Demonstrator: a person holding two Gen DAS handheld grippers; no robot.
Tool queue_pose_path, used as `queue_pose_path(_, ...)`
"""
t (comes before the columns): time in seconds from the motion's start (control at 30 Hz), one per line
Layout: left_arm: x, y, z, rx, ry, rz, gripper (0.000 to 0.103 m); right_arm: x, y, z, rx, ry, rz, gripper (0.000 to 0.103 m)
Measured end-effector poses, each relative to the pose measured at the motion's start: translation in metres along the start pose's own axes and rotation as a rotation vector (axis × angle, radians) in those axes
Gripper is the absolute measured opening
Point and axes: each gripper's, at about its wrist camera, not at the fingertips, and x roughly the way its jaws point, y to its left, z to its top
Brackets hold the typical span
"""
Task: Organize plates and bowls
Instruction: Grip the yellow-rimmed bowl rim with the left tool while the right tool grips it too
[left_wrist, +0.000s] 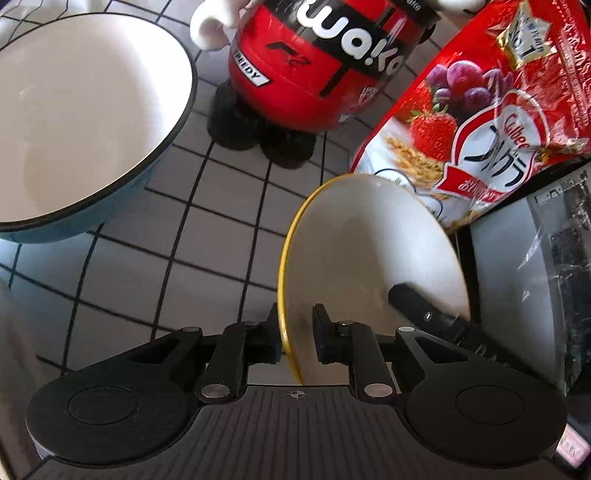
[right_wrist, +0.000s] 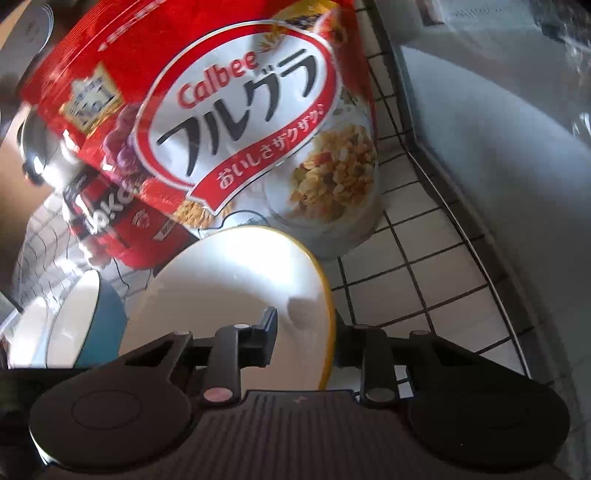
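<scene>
A white bowl with a yellow rim (left_wrist: 369, 251) sits tilted on the checked surface, just in front of the cereal bag. My left gripper (left_wrist: 297, 314) straddles its near-left rim, one finger outside and one inside, shut on the wall. The right gripper's inner finger (left_wrist: 417, 302) shows inside the bowl on the opposite side. In the right wrist view the same bowl (right_wrist: 229, 280) has my right gripper (right_wrist: 306, 317) across its right rim, closed on it. A large blue bowl with a white inside (left_wrist: 85, 122) stands to the left, also seen as the blue bowl (right_wrist: 99, 321).
A red and white Calbee cereal bag (left_wrist: 491, 110) (right_wrist: 236, 122) leans right behind the small bowl. A red round container with black feet (left_wrist: 314, 70) stands behind. A grey box-like appliance (left_wrist: 517, 277) (right_wrist: 498, 184) walls the right side. White tiles with a black grid (left_wrist: 207, 221) lie between the bowls.
</scene>
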Motion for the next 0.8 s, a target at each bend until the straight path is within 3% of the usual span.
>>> queue_pose_path(0.2, -0.018, -0.007, -0.019, 0.065, -0.022, 0.071, 0.018, -0.013, 0.012, -0.018, -0.071, 0.022, -0.025, 0.027)
queue_pose_path(0.37, -0.044, -0.008, -0.061, 0.156, -0.008, 0.148, 0.019, -0.036, 0.017, -0.045, -0.078, 0.074, -0.013, 0.027)
queue_pose_path(0.57, -0.071, 0.01, -0.111, 0.181, 0.062, 0.101, 0.02, -0.072, 0.012, -0.088, -0.098, 0.142, 0.023, 0.027)
queue_pose_path(0.8, -0.082, 0.017, -0.127, 0.225, 0.094, 0.062, 0.021, -0.104, 0.018, -0.114, -0.143, 0.153, 0.019, 0.027)
